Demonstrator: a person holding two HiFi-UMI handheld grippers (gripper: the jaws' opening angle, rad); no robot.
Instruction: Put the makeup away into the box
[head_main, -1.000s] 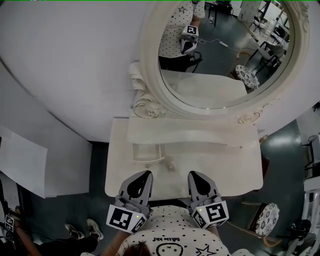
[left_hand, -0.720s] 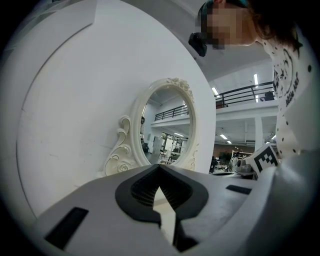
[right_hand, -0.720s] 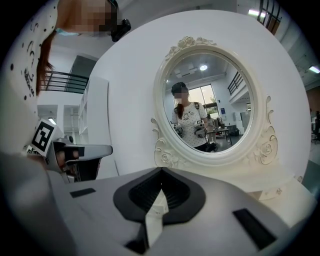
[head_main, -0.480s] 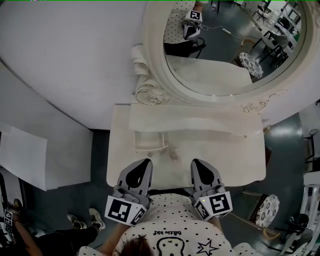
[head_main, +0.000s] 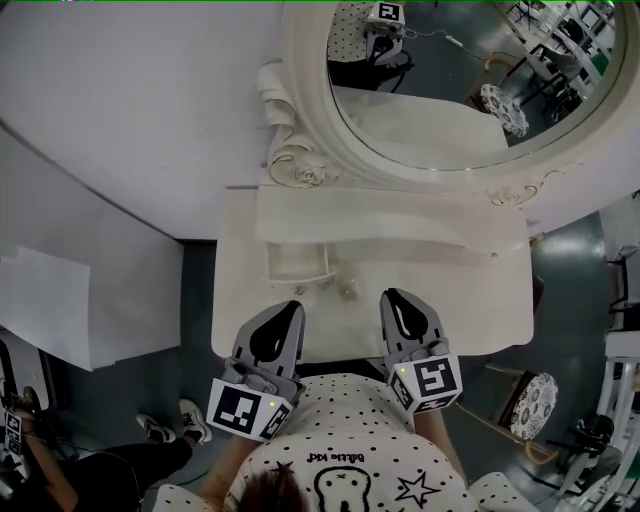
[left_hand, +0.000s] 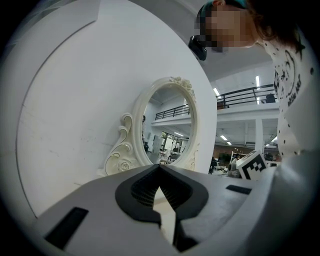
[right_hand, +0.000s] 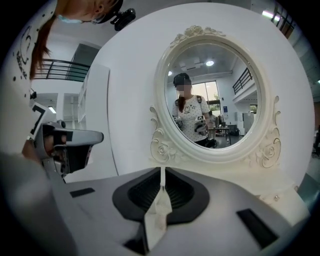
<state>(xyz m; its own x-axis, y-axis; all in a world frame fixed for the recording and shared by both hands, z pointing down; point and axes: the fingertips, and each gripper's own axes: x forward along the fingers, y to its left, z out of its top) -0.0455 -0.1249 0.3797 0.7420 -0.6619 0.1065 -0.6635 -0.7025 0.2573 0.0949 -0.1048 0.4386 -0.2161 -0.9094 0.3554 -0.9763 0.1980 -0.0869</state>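
1. Behind everything else, a curved white wall (head_main: 130, 110), filling the upper left of the head view.
2. Upright at the back edge of the dressing table, a large oval mirror (head_main: 450, 110) in an ornate cream frame, with scrolls and a carved rose at its lower left. Reflected in it, a person in a spotted top and one marker cube.
3. Seen steeply from above, a white dressing table (head_main: 480, 320), with a raised shelf strip along its back edge and a bare right half.
4. At the bottom edge of the head view, a spotted shirt (head_main: 350, 425), between the two tools.
5. Over the table's front edge, toward the left corner, the left gripper (head_main: 290, 308), pointing at the mirror. Jaws closed tip to tip, nothing between them.
6. Over the front edge nearer the middle, the right gripper (head_main: 392, 297), beside the left one but apart from it. Jaws shut down to a hairline slit, empty.
7. On the left part of the table, just in front of the shelf strip, a clear box (head_main: 297, 268), near the left gripper's tip but not touching.
8. On the tabletop just beside the box's front right corner, a small pale item (head_main: 348, 291), too small to name.
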